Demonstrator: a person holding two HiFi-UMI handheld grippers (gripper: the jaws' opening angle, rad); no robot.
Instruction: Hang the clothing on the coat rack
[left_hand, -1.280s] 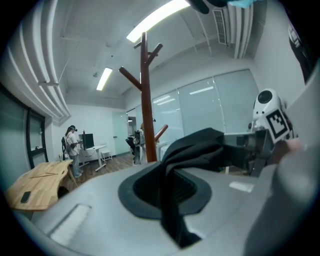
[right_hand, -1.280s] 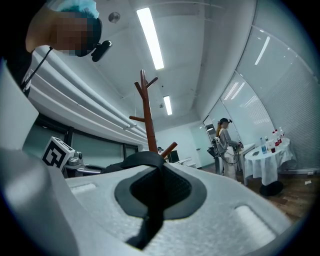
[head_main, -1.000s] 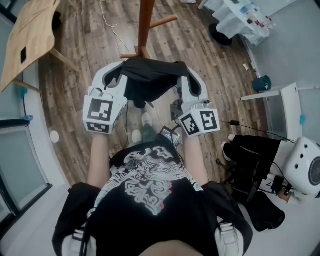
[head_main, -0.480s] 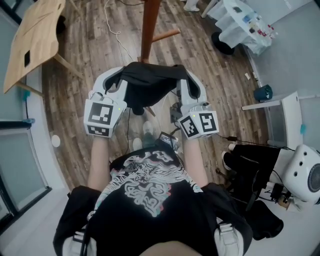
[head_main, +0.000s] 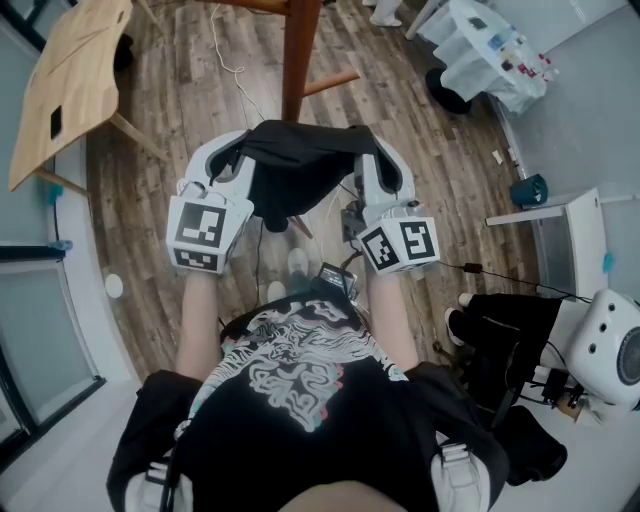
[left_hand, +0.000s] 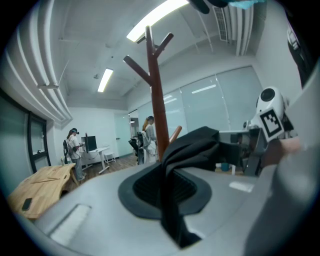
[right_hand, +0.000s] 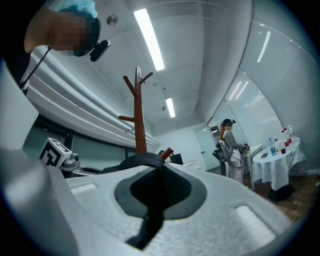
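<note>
There are two grippers, the left gripper (head_main: 234, 152) and the right gripper (head_main: 374, 160), and two marker cubes, one marker cube (head_main: 205, 232) on each gripper; a single black garment (head_main: 295, 168) spans the pair. One brown coat rack (head_main: 299, 60) stands on the floor, along with one wooden table (head_main: 68, 85), one white-draped table (head_main: 482, 45) and one teal cup (head_main: 527, 190). The left gripper view shows two people in the background, a person by a desk (left_hand: 74, 146) and a person behind the rack (left_hand: 148, 134), and two ceiling light strips (left_hand: 156, 17).

In the head view the coat rack (head_main: 300, 60) is cut off above and partly hidden by the clothing (head_main: 295, 170).
</note>
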